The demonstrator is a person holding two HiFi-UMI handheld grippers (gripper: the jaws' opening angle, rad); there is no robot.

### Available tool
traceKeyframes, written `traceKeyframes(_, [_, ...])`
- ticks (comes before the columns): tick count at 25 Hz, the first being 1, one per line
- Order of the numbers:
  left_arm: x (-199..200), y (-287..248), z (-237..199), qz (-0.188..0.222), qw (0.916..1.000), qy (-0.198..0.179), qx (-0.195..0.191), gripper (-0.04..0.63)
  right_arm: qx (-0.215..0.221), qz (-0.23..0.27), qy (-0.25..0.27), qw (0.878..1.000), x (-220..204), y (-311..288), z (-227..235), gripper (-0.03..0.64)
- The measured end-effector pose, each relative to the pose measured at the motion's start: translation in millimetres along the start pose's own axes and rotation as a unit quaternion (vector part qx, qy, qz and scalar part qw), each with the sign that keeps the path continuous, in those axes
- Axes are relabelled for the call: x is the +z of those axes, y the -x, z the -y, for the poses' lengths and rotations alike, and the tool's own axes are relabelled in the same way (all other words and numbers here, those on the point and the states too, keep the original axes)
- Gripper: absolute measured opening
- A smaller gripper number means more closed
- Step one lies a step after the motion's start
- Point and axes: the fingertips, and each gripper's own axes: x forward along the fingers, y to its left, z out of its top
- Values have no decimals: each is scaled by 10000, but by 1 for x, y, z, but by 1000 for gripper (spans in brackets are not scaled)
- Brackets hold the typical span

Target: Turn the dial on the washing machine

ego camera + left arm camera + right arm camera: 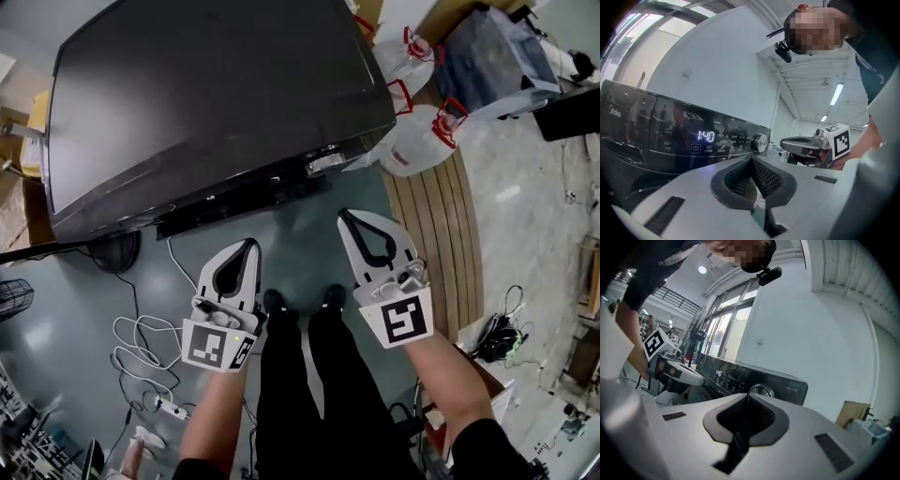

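Where it sits on the panel, the dial juts outward, axis level.

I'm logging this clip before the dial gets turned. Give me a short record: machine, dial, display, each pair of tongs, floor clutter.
machine: black washing machine, in front of the person
dial: silver, on the front panel, nothing touching it
display: lit, reads 1:40
left tongs: shut, empty, short of the machine
right tongs: shut, empty, pointed toward the dial, apart from it
floor: white jugs with red caps right of the machine; white cables at left
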Motion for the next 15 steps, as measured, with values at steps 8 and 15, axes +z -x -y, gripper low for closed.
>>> traceKeyframes(8, [-11, -20, -1, 134, 9998, -34, -111, 15, 215, 15, 876, 9959, -10, -14, -1, 25])
traceKeyframes(15, [-14, -20, -3, 142, 9998, -22, -130, 15, 226, -193, 1724, 9846, -21, -16, 0, 26])
